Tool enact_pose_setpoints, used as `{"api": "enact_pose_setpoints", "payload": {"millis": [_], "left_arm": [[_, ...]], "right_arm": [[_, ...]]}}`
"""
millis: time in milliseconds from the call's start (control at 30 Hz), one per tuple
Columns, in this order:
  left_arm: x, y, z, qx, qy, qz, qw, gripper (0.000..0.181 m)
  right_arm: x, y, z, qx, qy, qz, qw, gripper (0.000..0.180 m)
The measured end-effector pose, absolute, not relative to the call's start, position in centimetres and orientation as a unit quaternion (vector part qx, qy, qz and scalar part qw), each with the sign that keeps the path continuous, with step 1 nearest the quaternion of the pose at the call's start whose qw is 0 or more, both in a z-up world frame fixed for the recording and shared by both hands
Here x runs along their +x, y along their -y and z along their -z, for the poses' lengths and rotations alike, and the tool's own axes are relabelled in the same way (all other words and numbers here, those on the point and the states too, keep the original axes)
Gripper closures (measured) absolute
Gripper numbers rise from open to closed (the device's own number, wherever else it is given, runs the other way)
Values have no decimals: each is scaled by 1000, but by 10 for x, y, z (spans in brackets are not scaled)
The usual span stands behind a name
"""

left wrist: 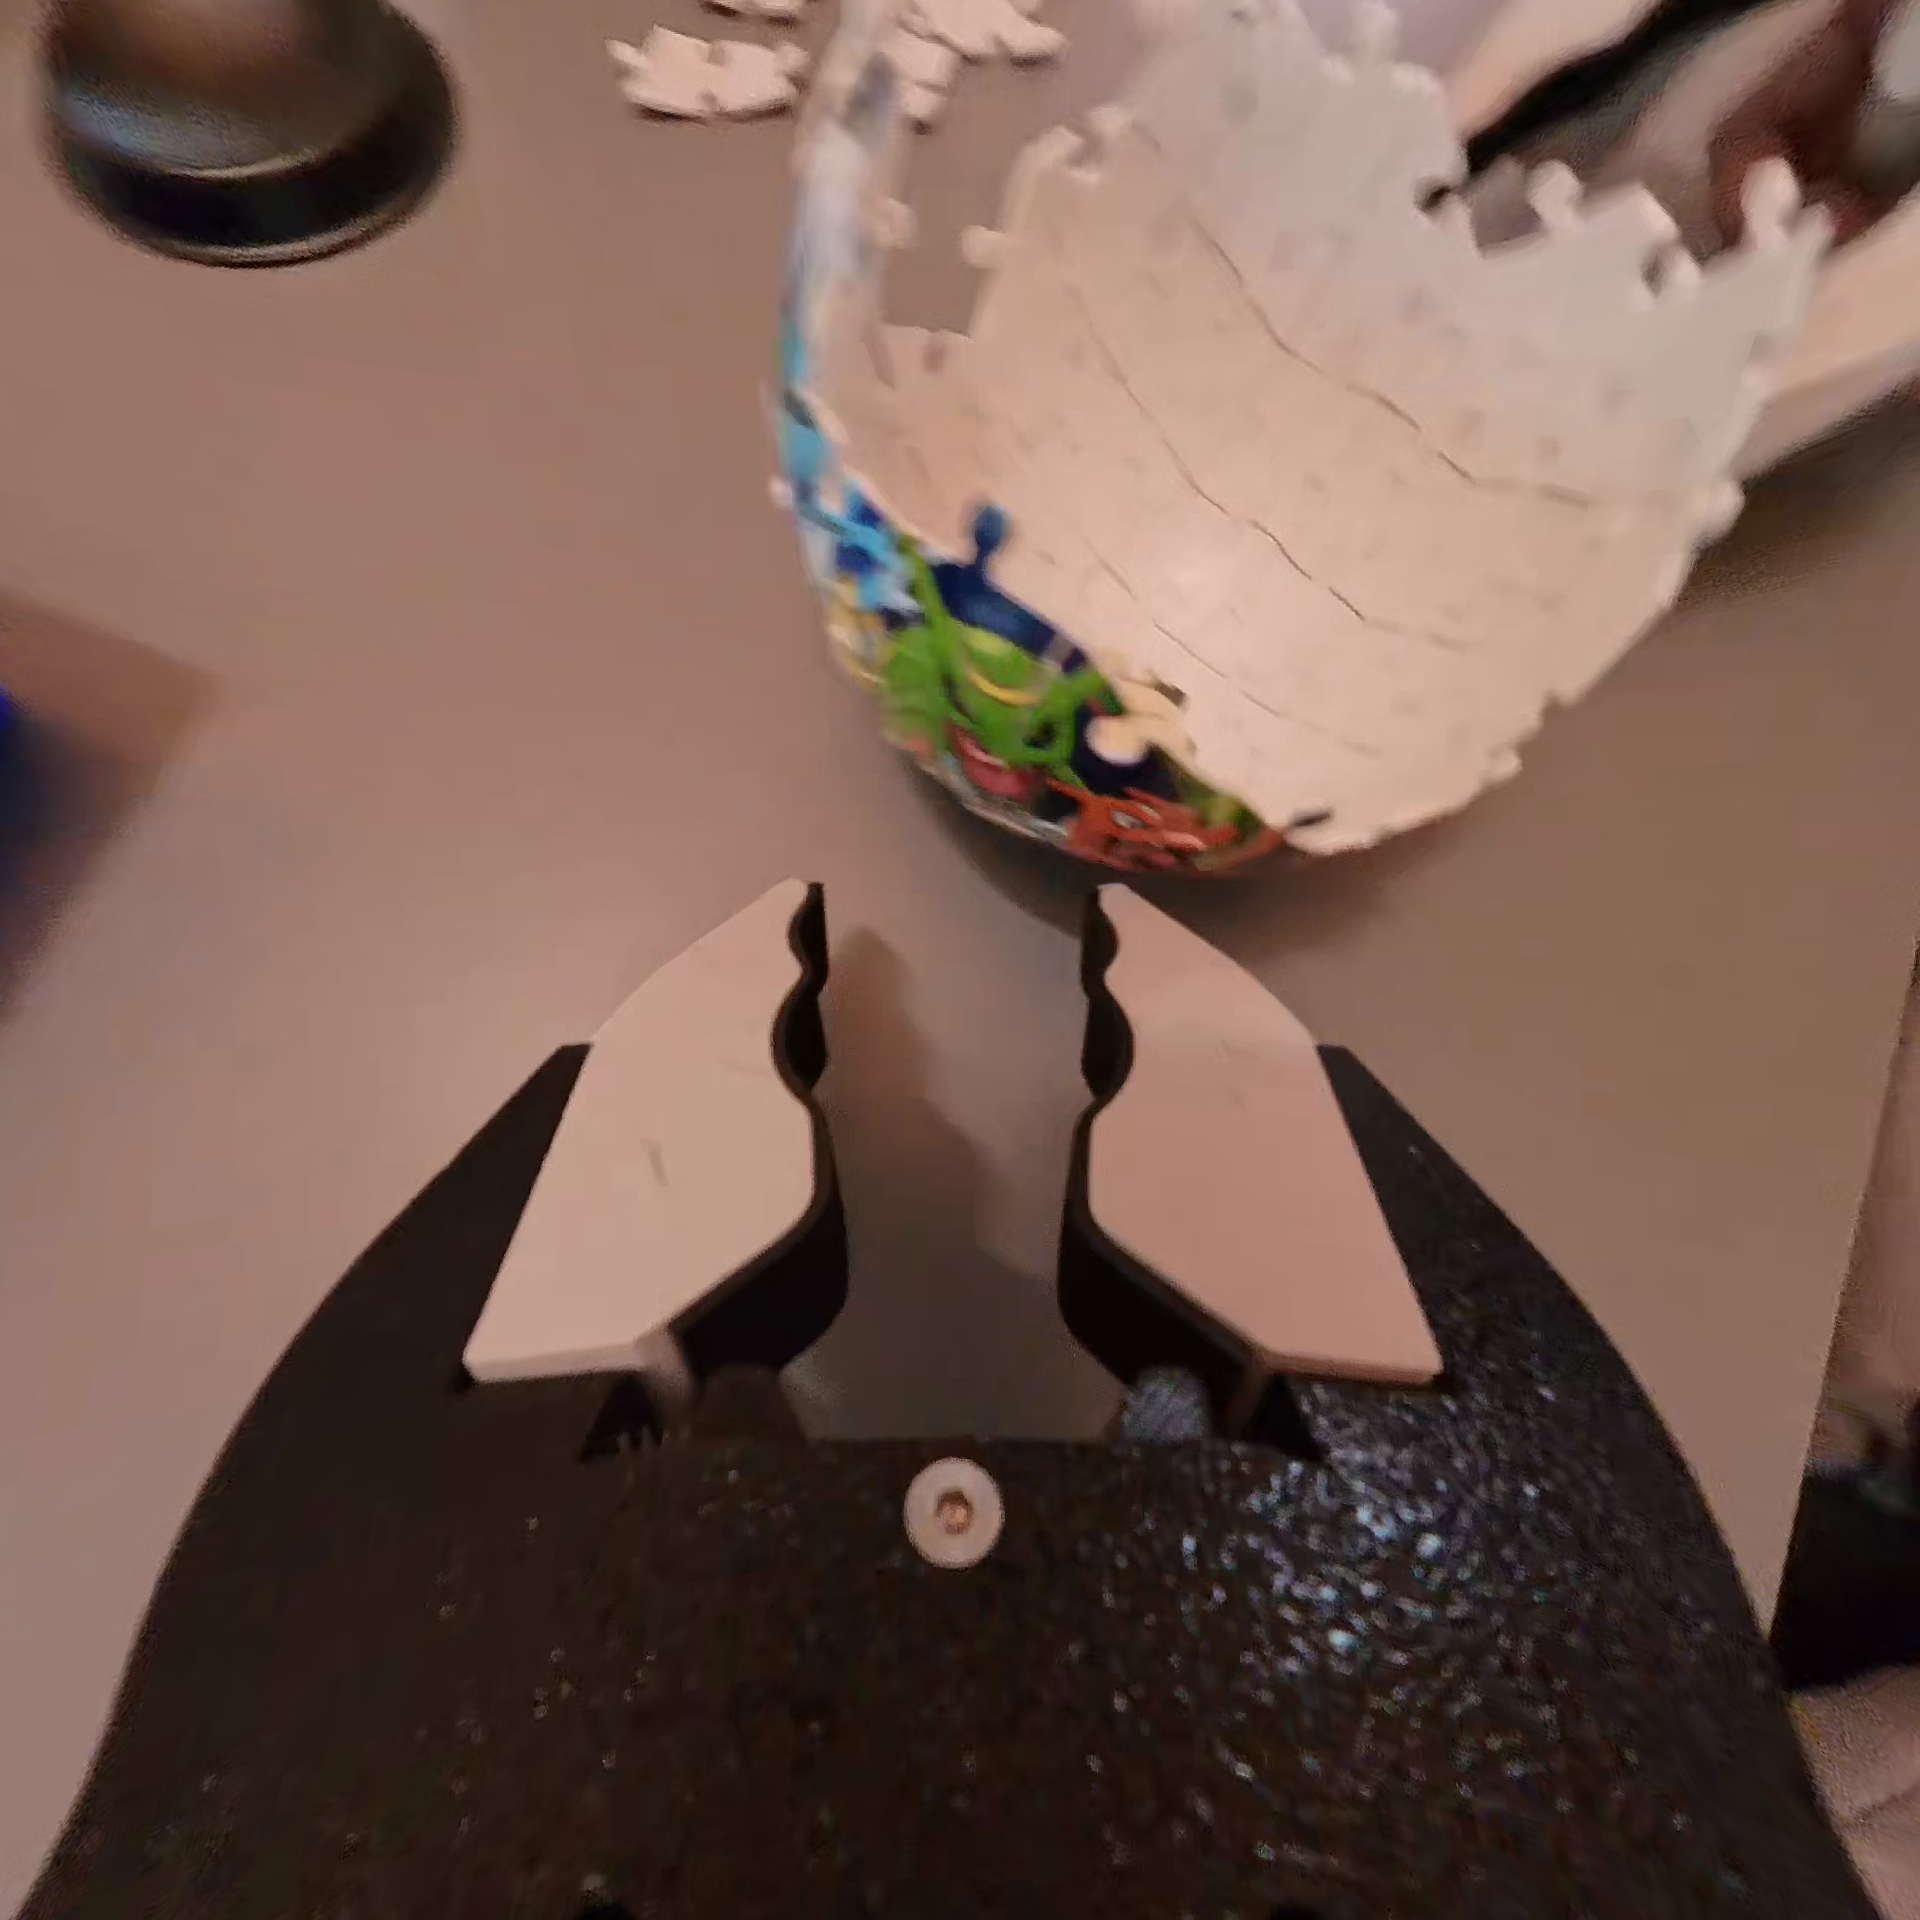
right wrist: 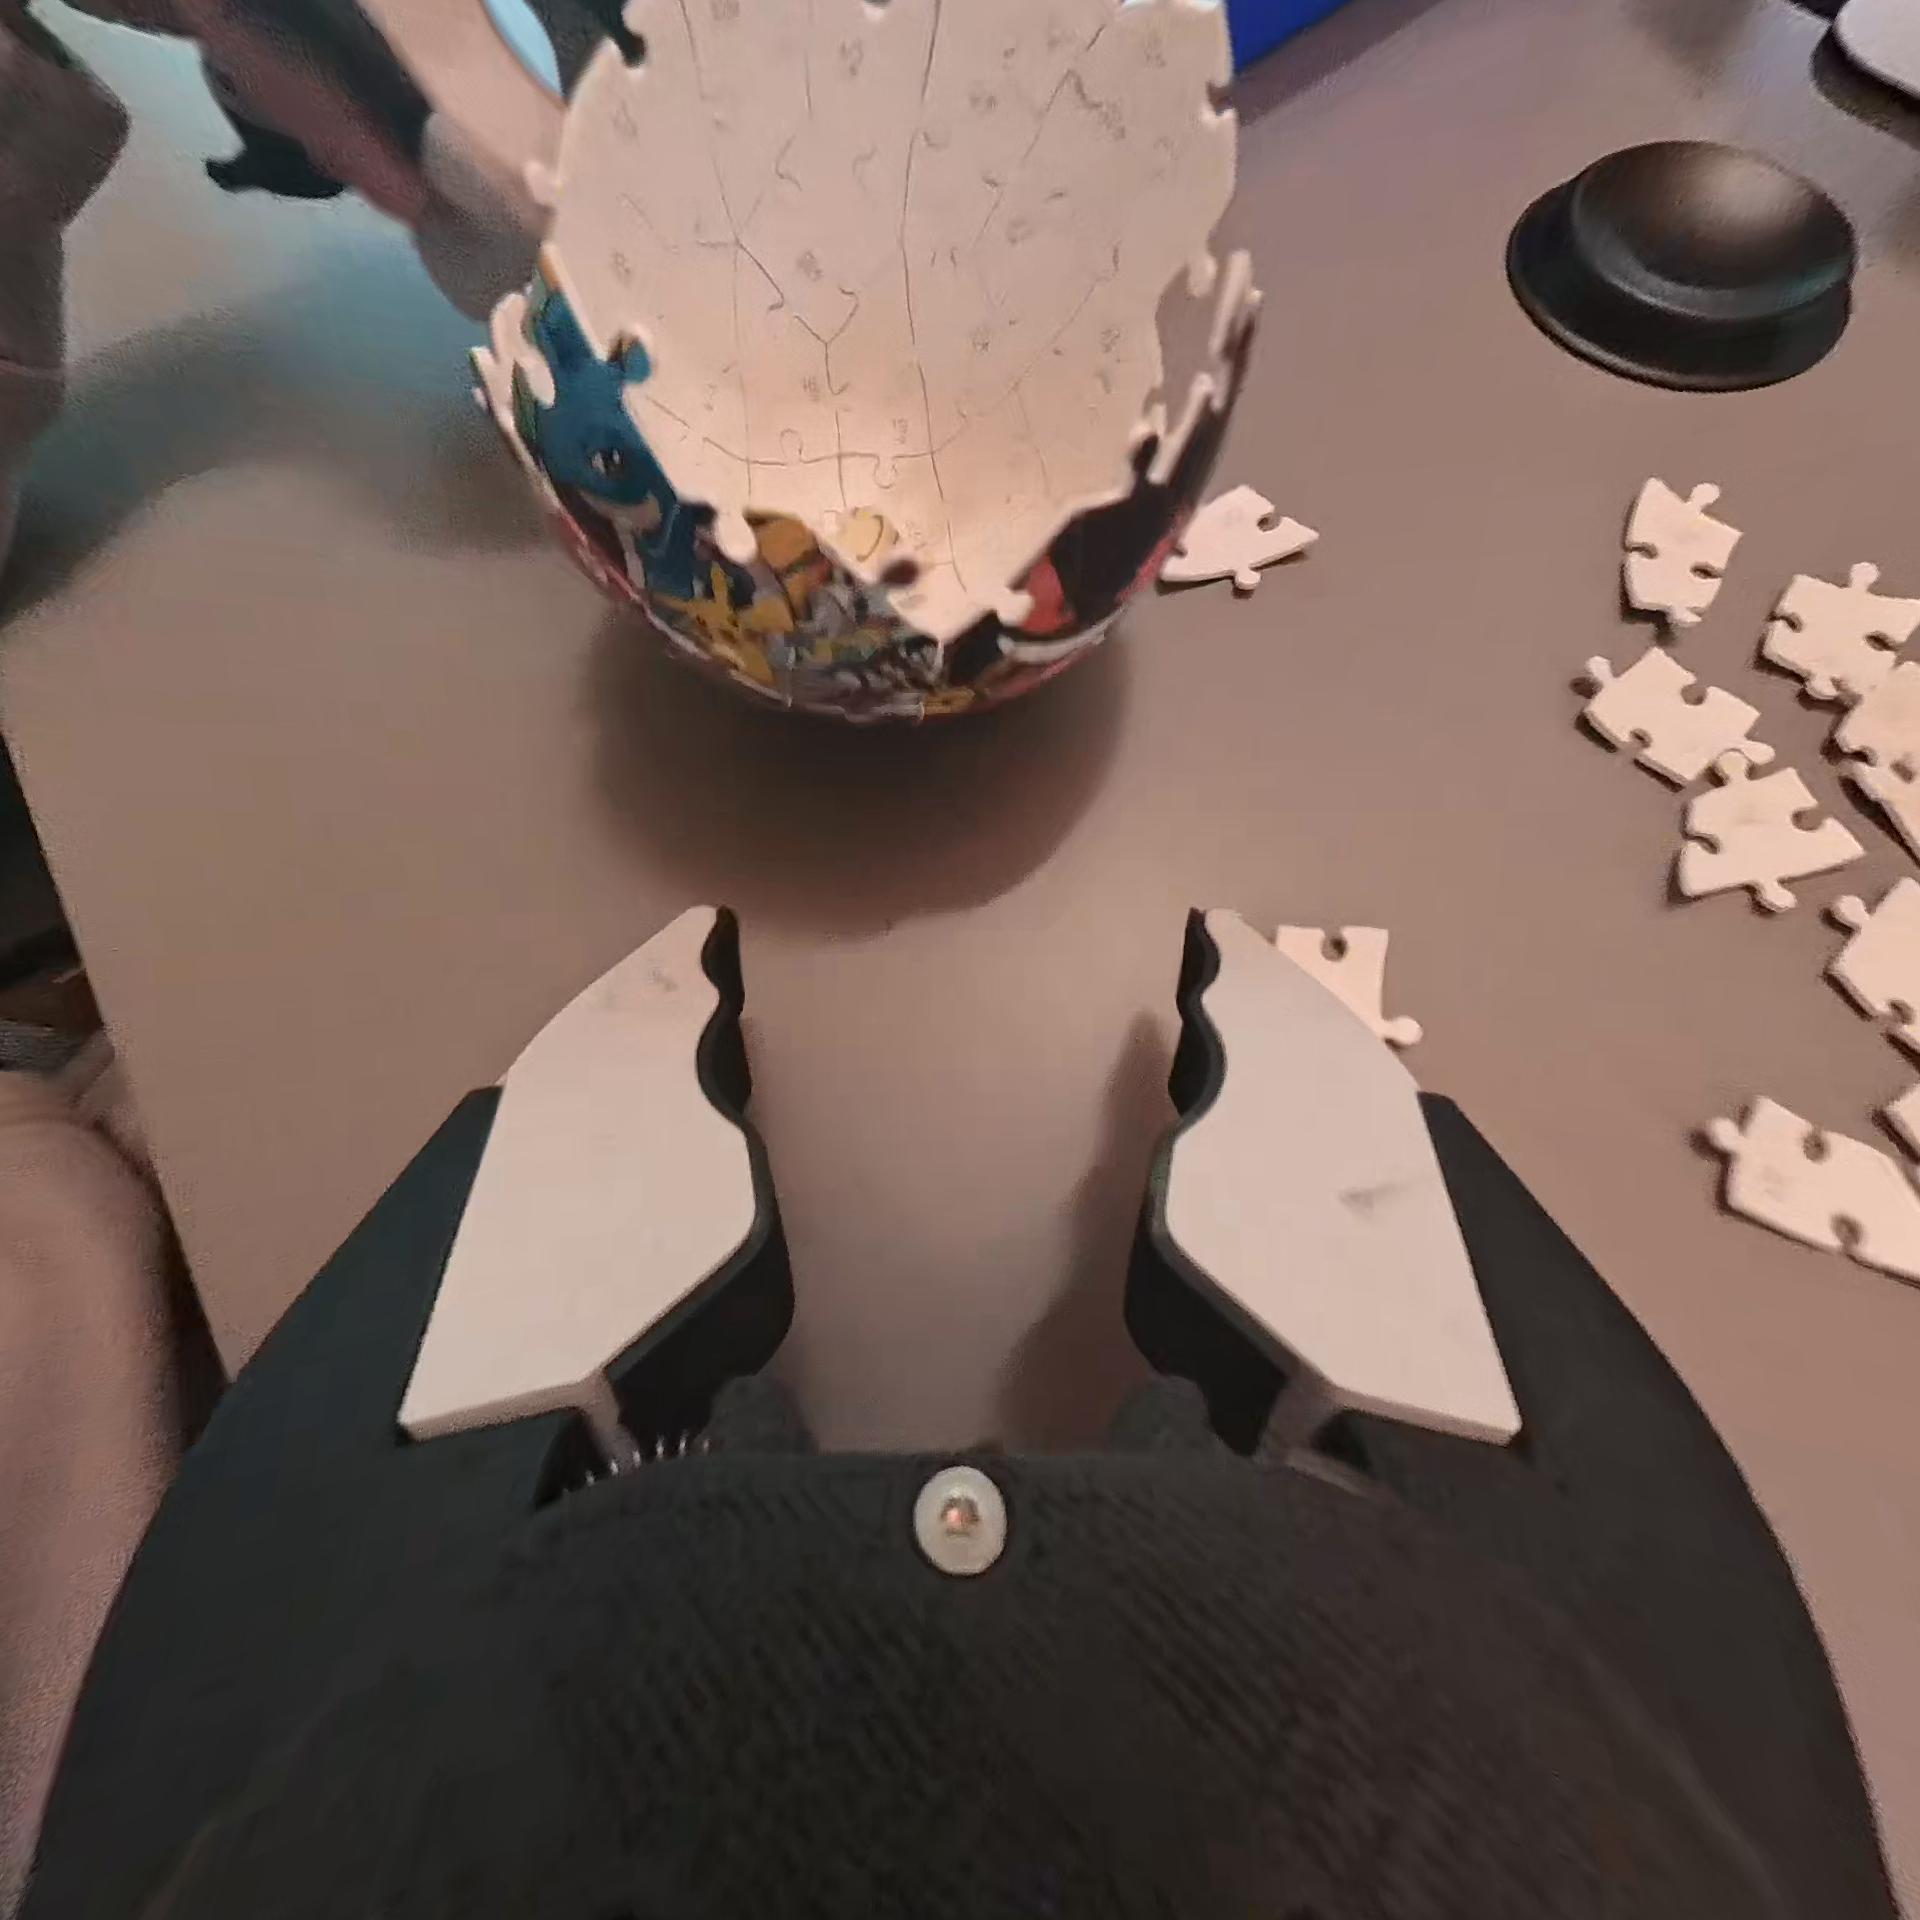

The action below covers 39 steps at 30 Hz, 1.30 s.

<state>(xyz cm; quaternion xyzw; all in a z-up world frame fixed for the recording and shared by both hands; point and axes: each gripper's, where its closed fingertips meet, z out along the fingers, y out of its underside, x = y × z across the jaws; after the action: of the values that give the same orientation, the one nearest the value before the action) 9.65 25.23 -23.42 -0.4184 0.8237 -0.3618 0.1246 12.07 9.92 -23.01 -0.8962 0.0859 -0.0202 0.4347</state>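
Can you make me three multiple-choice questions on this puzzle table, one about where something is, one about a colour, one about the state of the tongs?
1. Where are the loose puzzle pieces in the right wrist view?
A. inside the shell
B. on the table, right of the shell
C. between the tongs

2. What colour is the inside of the puzzle shell?
A. white
B. black
C. green

3. How are the right tongs?
A. shut on a piece
B. open, holding nothing
C. shut, holding nothing

Answers:
1 B, they lie scattered flat on the table.
2 A, the concave inner face is plain white.
3 B, bare table shows between the fingers.
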Motion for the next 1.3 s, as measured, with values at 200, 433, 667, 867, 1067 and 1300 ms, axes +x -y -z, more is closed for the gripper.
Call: {"api": "enact_pose_setpoints", "payload": {"millis": [200,433,667,867,1067,1300], "left_arm": [[79,-222,240,-321,-871,356,105,115],[80,-214,248,-316,-889,314,108,116],[63,-198,245,-294,-902,309,73,123],[60,-181,239,-276,-903,322,63,121],[53,-159,235,-236,-914,327,49,121],[41,-163,245,-239,-927,290,21,122]], "right_arm": [[128,-130,231,-887,-65,20,457,98],[129,-142,230,-879,-27,19,475,100],[144,-139,218,-860,9,67,506,106],[152,-137,213,-850,-13,57,523,113],[122,-128,221,-868,-65,5,493,96],[142,-141,237,-890,-50,79,447,84]]}}
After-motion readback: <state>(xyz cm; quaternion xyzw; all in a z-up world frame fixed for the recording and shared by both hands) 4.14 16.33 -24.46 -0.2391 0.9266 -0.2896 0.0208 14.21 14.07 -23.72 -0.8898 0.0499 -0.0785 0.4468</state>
